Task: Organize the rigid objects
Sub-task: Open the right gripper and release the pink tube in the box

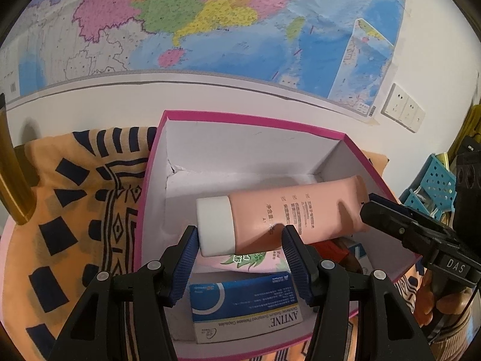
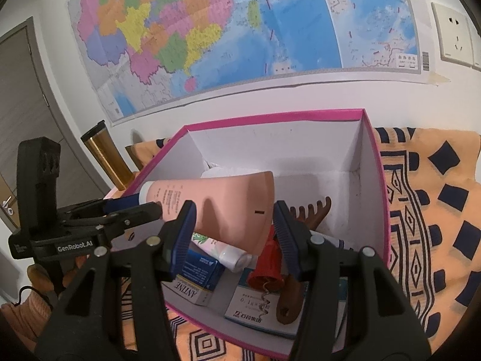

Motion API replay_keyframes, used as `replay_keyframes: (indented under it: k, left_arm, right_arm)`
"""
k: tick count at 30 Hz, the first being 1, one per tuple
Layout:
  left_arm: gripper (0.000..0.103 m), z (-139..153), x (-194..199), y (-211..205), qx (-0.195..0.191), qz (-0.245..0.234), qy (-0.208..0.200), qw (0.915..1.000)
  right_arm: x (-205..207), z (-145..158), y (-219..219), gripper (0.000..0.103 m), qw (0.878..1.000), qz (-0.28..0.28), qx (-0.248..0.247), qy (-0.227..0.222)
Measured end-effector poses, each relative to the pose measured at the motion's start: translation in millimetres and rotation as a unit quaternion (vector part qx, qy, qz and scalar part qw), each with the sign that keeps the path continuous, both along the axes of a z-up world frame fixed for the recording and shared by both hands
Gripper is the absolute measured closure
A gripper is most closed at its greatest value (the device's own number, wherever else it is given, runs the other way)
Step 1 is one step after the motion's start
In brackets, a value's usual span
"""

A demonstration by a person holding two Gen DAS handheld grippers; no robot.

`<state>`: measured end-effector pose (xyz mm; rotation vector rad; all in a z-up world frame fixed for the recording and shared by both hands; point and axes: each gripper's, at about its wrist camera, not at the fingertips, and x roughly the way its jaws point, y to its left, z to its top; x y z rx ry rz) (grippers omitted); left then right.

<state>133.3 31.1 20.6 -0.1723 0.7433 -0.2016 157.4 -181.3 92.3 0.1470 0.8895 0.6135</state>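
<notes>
A pink tube with a white cap [image 1: 285, 207] [image 2: 228, 207] hangs level over the open pink-rimmed box [image 1: 240, 120] [image 2: 270, 117]. My left gripper [image 1: 240, 240] [image 2: 144, 204] is shut on the cap end. The flat tail end sits between the pads of my right gripper [image 2: 233, 222] [image 1: 366, 207], which is shut on it. Under the tube, the box holds a blue-and-white medicine carton [image 1: 243, 303] [image 2: 195, 273], a small white tube with green print [image 1: 249, 260] [image 2: 222, 248], a red corkscrew [image 2: 267, 264], a brown wooden comb [image 2: 312, 210] and a second carton [image 2: 258, 310].
The box rests on an orange cloth with dark blue patterns [image 1: 75, 210] [image 2: 436, 210]. A gold flask [image 2: 105, 156] [image 1: 12, 186] stands left of it by the wall. A blue perforated basket [image 1: 433, 186] is at the right. The far half of the box floor is bare.
</notes>
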Motion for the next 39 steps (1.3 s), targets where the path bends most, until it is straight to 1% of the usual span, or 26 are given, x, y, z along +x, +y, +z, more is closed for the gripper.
replay_keyframes:
  k: [10,16,19,25,27,29,31,33,36,37,38,39]
  left_arm:
    - [0.046,-1.3,9.3,0.2,0.007,0.007,0.003,0.9999]
    - [0.046,-3.3,16.4,-1.5,0.026,0.012,0.004,0.9996]
    - [0.046,-3.2,18.5,-3.6,0.027,0.008,0.005,0.9996]
    - [0.046,-3.3,19.3,-7.1,0.033,0.01,0.003,0.9994]
    - [0.046,-2.0,14.9,-6.4,0.034,0.012,-0.006,0.9993]
    - [0.043,0.1,8.9,-7.0,0.034,0.009,-0.016,0.9992]
    - [0.036,3.9,-0.4,-7.1,0.033,0.008,-0.031,0.999]
    - [0.023,8.1,-10.8,-6.8,0.031,0.008,-0.05,0.9983]
    - [0.01,16.6,-35.8,-7.9,0.031,0.007,-0.086,0.9958]
    - [0.006,18.7,-43.3,-8.0,0.03,0.004,-0.094,0.9951]
    - [0.0,20.4,-50.9,-8.0,0.03,0.004,-0.102,0.9943]
    - [0.0,21.5,-56.2,-7.4,0.029,0.006,-0.109,0.9936]
  right_arm:
    - [6.7,-9.0,4.1,0.047,1.0,-0.003,-0.01,0.015]
    - [12.2,-13.4,7.2,0.047,1.0,-0.004,-0.017,0.023]
    - [13.5,-14.3,8.6,0.047,1.0,-0.001,-0.014,0.027]
    - [12.4,-11.4,16.9,0.047,1.0,0.011,-0.018,0.019]
    - [10.4,-10.2,16.3,0.047,1.0,0.013,-0.016,0.015]
    - [8.0,-9.6,14.2,0.047,1.0,0.013,-0.014,0.015]
    - [5.1,-8.6,11.4,0.047,1.0,0.013,-0.009,0.012]
    - [-1.9,-4.1,6.8,0.047,1.0,0.011,-0.002,0.003]
    - [-18.3,7.2,3.2,0.046,1.0,0.019,0.002,-0.025]
    - [-26.7,12.7,2.2,0.042,0.999,0.023,0.0,-0.039]
    - [-34.6,17.3,1.3,0.039,0.998,0.027,-0.004,-0.051]
    - [-45.5,23.1,-0.6,0.034,0.997,0.029,-0.008,-0.069]
